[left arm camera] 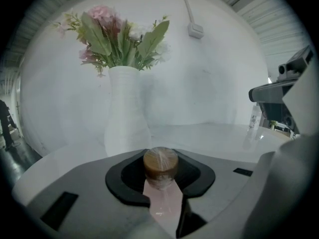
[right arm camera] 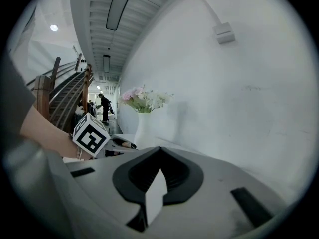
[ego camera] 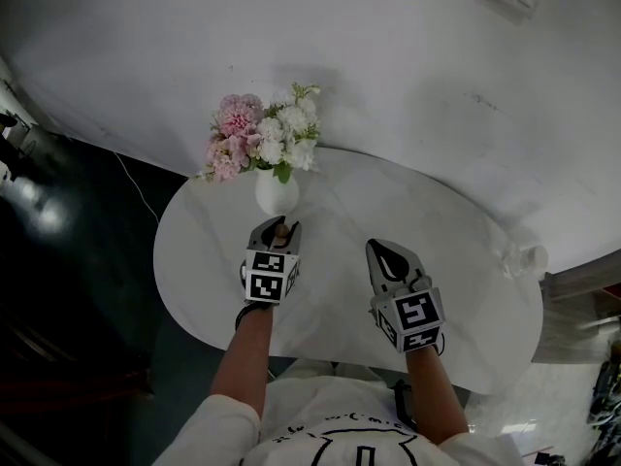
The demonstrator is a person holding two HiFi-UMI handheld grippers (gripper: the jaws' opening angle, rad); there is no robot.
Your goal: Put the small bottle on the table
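Observation:
The small bottle [left arm camera: 160, 164] has a brown cap and a pale pink body. My left gripper [left arm camera: 161, 185] is shut on it, its pads pressing the sides just below the cap. In the head view this gripper [ego camera: 277, 231] hovers over the white table [ego camera: 335, 212], right in front of the white vase [ego camera: 276, 192], with the bottle's cap [ego camera: 281, 229] peeking out between the jaws. Whether the bottle touches the tabletop is hidden. My right gripper [ego camera: 388, 256] is over the table's middle, shut and empty; its jaws [right arm camera: 158, 176] meet with nothing between them.
The vase holds pink and white flowers [ego camera: 264, 136] at the table's far left. A clear plastic bottle [ego camera: 525, 258] stands at the table's right edge. A white wall [ego camera: 388, 76] runs behind the table and dark floor [ego camera: 78, 260] lies to its left.

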